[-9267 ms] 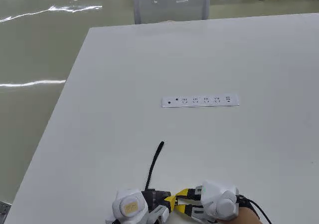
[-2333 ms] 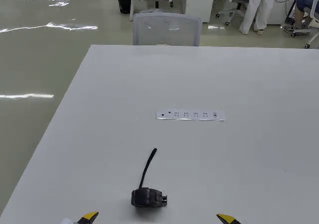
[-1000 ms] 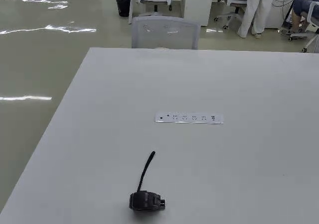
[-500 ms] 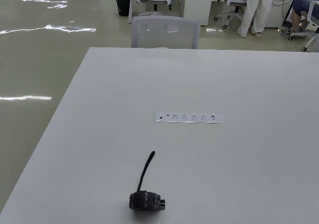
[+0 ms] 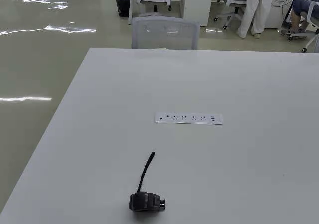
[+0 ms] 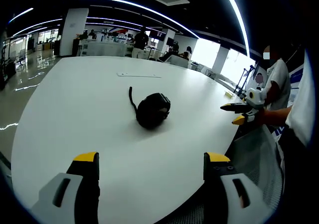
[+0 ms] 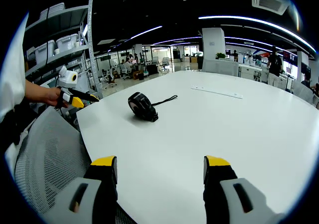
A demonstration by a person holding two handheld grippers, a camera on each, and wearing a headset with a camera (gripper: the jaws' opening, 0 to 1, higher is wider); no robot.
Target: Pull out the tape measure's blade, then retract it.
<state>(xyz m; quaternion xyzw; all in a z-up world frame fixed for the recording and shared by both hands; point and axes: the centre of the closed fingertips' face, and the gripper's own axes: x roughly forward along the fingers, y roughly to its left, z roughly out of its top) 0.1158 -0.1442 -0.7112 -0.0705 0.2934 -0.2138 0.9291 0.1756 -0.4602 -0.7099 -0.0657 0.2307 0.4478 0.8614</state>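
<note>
Black tape measure (image 5: 146,202) lies on the white worktop (image 5: 239,84) close to the near edge, left of centre. Its strap (image 5: 146,170) trails away toward the power strip (image 5: 188,118) set flat mid-worktop. Bare surface on every side of the case; the left edge is well apart from it. Left tool (image 6: 151,157) released, jaws spread wide, grasping nothing, held at the near edge with the tape measure ahead. Right tool (image 7: 160,160) likewise released and empty at the near edge, tape measure ahead and slightly left. Grey chair (image 5: 165,33) at the far edge; a mesh chair back (image 7: 50,154) just off the near edge.
</note>
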